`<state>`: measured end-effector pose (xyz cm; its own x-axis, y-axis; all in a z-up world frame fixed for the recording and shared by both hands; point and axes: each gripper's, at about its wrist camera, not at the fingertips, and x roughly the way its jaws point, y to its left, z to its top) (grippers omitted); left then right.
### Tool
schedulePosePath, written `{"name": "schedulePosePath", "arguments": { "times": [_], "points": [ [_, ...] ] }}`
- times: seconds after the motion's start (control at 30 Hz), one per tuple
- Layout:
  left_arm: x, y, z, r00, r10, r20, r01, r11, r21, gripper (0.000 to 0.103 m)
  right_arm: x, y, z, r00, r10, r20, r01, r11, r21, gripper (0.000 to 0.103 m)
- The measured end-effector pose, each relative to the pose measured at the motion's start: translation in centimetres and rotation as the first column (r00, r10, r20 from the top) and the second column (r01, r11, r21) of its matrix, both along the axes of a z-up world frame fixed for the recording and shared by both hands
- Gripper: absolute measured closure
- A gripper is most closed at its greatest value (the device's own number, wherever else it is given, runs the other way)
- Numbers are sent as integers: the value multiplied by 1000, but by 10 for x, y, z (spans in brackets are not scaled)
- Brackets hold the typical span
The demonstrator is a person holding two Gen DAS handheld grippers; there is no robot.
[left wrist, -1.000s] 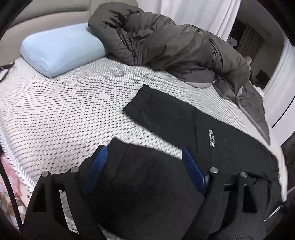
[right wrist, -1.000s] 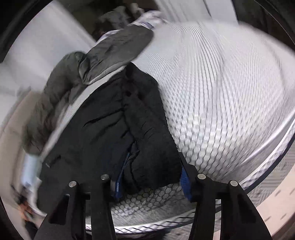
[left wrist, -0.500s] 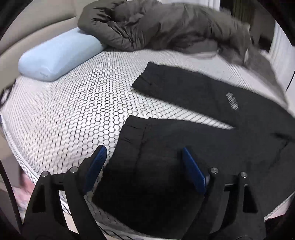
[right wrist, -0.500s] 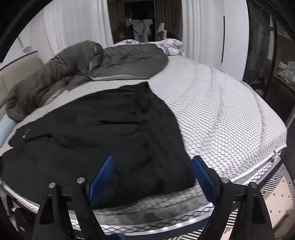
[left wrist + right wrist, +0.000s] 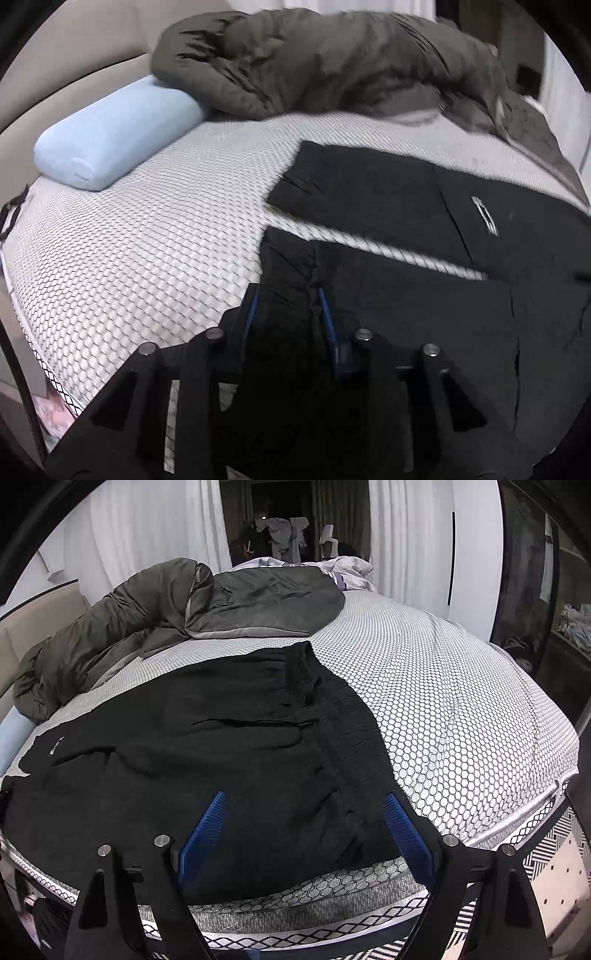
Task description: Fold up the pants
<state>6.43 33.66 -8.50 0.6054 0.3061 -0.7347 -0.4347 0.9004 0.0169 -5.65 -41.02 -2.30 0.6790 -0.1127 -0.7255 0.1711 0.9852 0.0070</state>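
Note:
Black pants (image 5: pixel 424 295) lie spread on the bed, both legs apart with a strip of sheet between them. My left gripper (image 5: pixel 288 306) is shut on the cuff of the near leg (image 5: pixel 288 266), the cloth bunched between its blue pads. In the right wrist view the pants (image 5: pixel 221 746) lie flat with the gathered waistband (image 5: pixel 343 731) at the right. My right gripper (image 5: pixel 303 812) is open over the waist end, near the bed's front edge, holding nothing.
A dark grey quilted duvet (image 5: pixel 314 55) is heaped at the back of the bed and also shows in the right wrist view (image 5: pixel 166 613). A light blue bolster pillow (image 5: pixel 114 136) lies at the left. The honeycomb-patterned sheet (image 5: pixel 461 709) covers the mattress.
My left gripper has closed on the near leg's cuff; it was open half a second ago. My right gripper stays open, and its view has steadied over the waist.

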Motion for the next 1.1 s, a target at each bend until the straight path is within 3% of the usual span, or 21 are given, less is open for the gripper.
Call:
{"name": "schedulePosePath", "arguments": {
  "times": [0.1, 0.17, 0.2, 0.23, 0.3, 0.43, 0.5, 0.57, 0.63, 0.67, 0.73, 0.83, 0.93, 1.0, 1.03, 1.1],
  "points": [
    [12, 18, -13, 998, 18, -64, -22, 998, -60, 68, 2, -3, 0, 1000, -6, -4, 6, 1000, 3, 15],
    [9, 15, -13, 998, 22, -63, -24, 999, -39, 66, 4, -5, -2, 1000, -12, -11, 12, 1000, 10, 15],
    [6, 12, -10, 998, 22, -58, -23, 999, -23, 55, 4, -6, -2, 1000, -16, -13, 17, 1000, 15, 15],
    [1, 8, -6, 998, 22, -56, -23, 1000, -18, 37, 4, -8, -2, 1000, -22, -15, 23, 999, 22, 15],
    [-10, 3, 1, 1000, 24, -16, -24, 999, -33, 25, 3, -15, -3, 999, -41, -23, 42, 998, 45, 15],
    [-29, -7, 9, 999, 23, 26, -21, 997, -75, 23, -9, -42, -5, 992, -122, -23, 124, 982, 140, 15],
    [-39, -13, 11, 999, 27, 41, -23, 996, -89, 22, -20, -59, -11, 984, -177, -25, 178, 959, 221, 15],
    [-42, -19, 11, 999, 23, 43, -19, 996, -87, 21, -28, -79, -25, 973, -226, -43, 227, 911, 344, 22],
    [-43, -25, 7, 999, 21, 30, -20, 998, -56, 20, -28, -94, -42, 969, -238, -68, 242, 853, 462, 40],
    [-40, -26, 4, 1000, 23, 14, -22, 999, -48, 20, -24, -100, -52, 969, -236, -79, 242, 819, 520, 43],
    [-33, -23, -5, 999, 32, -12, -32, 999, -40, 20, -17, -104, -61, 963, -246, -106, 263, 787, 558, 52],
    [-29, -13, -15, 999, 45, -29, -46, 997, -55, 20, -11, -91, -42, 979, -187, -79, 202, 862, 466, 61],
    [-32, -6, -19, 998, 53, -22, -54, 996, -74, 20, -15, -80, -16, 994, -110, -22, 110, 917, 383, 63],
    [-34, -4, -20, 998, 58, -22, -60, 995, -78, 20, -16, -72, -6, 998, -70, -11, 70, 957, 281, 63],
    [-33, -4, -21, 998, 58, -26, -60, 995, -73, 20, -12, -67, -7, 999, -46, -28, 50, 983, 175, 61],
    [-29, -2, -22, 998, 55, -35, -57, 996, -69, 19, -4, -56, -20, 996, -18, -87, 17, 1000, -9, 54]
  ]
}}
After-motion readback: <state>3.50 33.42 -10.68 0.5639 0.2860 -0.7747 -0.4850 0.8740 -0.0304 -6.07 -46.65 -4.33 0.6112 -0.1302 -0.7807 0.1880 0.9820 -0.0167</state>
